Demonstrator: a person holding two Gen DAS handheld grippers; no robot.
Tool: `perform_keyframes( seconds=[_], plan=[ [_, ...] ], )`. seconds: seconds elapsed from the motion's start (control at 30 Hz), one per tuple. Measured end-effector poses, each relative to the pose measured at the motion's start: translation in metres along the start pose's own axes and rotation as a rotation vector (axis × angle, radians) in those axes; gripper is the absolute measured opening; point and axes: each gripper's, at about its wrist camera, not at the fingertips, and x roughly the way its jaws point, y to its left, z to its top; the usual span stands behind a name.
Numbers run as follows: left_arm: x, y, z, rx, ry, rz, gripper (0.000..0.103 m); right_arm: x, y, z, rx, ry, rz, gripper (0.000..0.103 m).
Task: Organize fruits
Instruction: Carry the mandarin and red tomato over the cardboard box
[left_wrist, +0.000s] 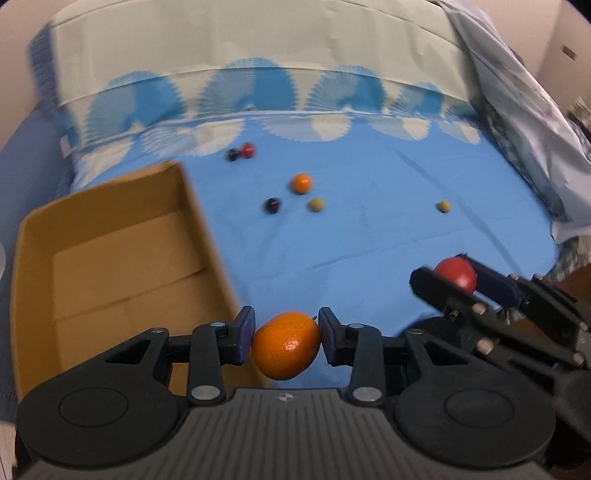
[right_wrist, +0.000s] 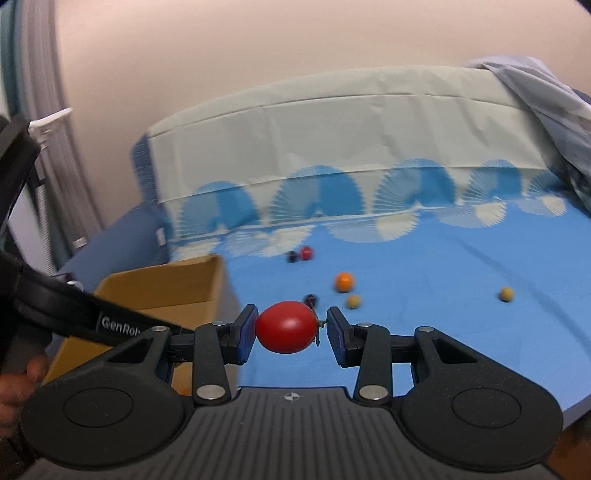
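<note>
- Fruits lie scattered on the blue bed sheet; a small orange sits well beyond the cardboard box.
- Left hand-held gripper is closed partway on a tangerine, glossy, oval, gripped at its ends and carried beside the box, likely for dropping in.
- Right hand-held gripper clamps a smooth red tomato lengthwise, stem against one pad, held clear above the bed.
</note>
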Motion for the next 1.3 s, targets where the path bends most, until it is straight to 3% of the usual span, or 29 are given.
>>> perform_keyframes(
  seconds=[0.5, 0.8, 1.3],
  plan=[
    [-0.06, 0.085, -0.085, -0.119, -0.046, 0.066, 0.042, -0.017, 0.107, -0.022, -0.159, 0.086, 0.087, 0.042],
    [-0.065, 0.109, -0.096, -0.191, -0.06, 0.06, 0.042, -0.016, 0.13, -0.024, -0.238, 0.105, 0.092, 0.042],
    [-0.051, 0.14, -0.093, -0.261, -0.05, 0.093, 0.042, 0.01, 0.133, -0.025, -0.243, 0.147, 0.086, 0.042]
  ],
)
